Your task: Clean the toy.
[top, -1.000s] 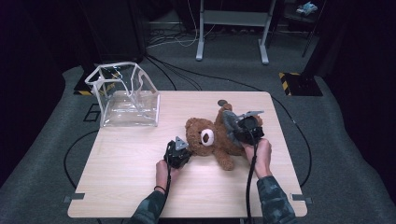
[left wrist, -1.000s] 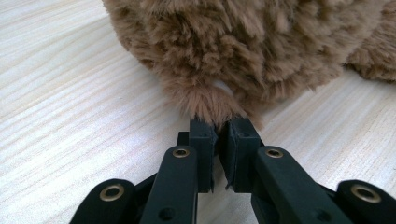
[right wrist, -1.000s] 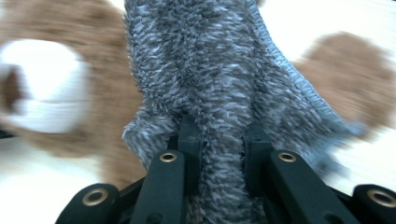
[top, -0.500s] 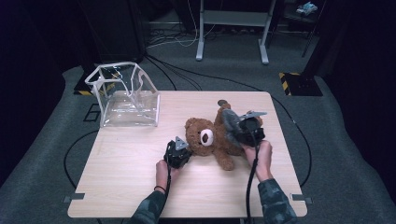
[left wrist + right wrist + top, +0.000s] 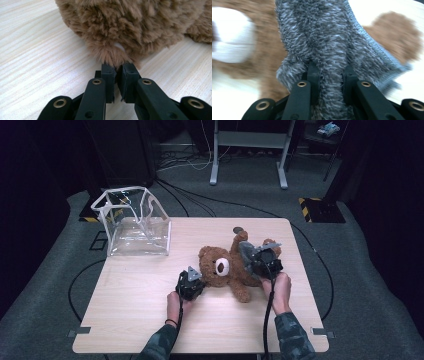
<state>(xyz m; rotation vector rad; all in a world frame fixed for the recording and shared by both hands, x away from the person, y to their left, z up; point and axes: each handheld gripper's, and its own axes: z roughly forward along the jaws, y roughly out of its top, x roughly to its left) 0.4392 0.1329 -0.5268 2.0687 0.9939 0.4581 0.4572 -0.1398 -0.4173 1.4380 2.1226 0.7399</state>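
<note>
A brown teddy bear (image 5: 222,267) lies on its back in the middle of the wooden table (image 5: 125,305), its white muzzle (image 5: 229,45) facing up. My left gripper (image 5: 198,280) rests on the table at the bear's head, shut on a tuft of fur that looks like an ear (image 5: 112,53). My right gripper (image 5: 250,256) is over the bear's body, shut on a fold of grey fuzzy cloth (image 5: 329,32) that drapes over the bear. That cloth (image 5: 246,250) hides part of the bear's belly.
A clear plastic bag (image 5: 135,222) with white trim stands open at the table's far left corner. Black cables run over the grey carpet behind the table, and a metal stand (image 5: 247,150) is farther back.
</note>
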